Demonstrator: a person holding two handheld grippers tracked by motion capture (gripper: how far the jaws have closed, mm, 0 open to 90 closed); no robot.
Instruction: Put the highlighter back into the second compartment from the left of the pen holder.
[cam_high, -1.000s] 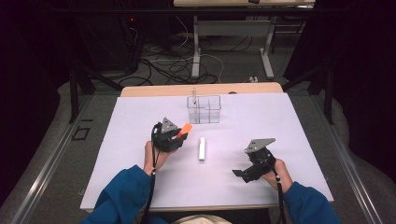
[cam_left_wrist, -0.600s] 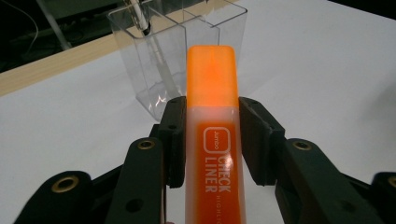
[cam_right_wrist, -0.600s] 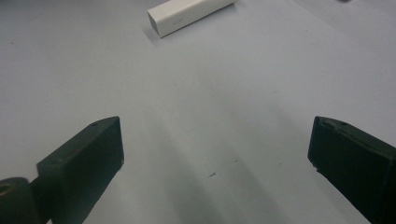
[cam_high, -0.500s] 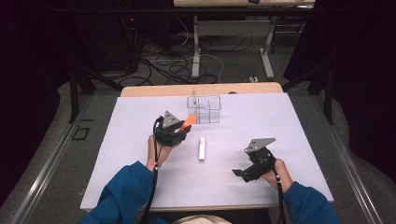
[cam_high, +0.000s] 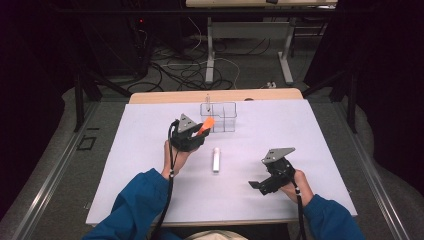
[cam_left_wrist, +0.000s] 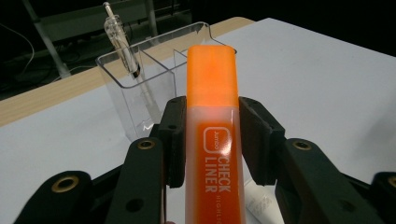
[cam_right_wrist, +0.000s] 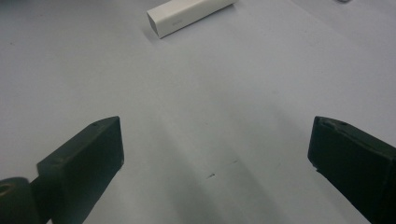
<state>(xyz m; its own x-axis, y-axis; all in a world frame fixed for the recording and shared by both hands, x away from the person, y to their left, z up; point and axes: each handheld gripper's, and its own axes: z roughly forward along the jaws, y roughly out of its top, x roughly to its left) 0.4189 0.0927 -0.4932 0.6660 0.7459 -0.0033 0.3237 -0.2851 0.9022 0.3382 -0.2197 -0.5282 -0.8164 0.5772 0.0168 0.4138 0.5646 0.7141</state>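
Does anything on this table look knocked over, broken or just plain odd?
Nothing stands out. The clear organizer stands upright with a pen leaning in one compartment. A white stick lies flat on the table. The left gripper grips an orange highlighter squarely; the right gripper is open above bare table.

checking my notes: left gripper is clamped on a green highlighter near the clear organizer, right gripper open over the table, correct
One thing is off: the highlighter in the left gripper is orange, not green, as the left gripper view shows. It is near the clear organizer, and the right gripper is open over the table.
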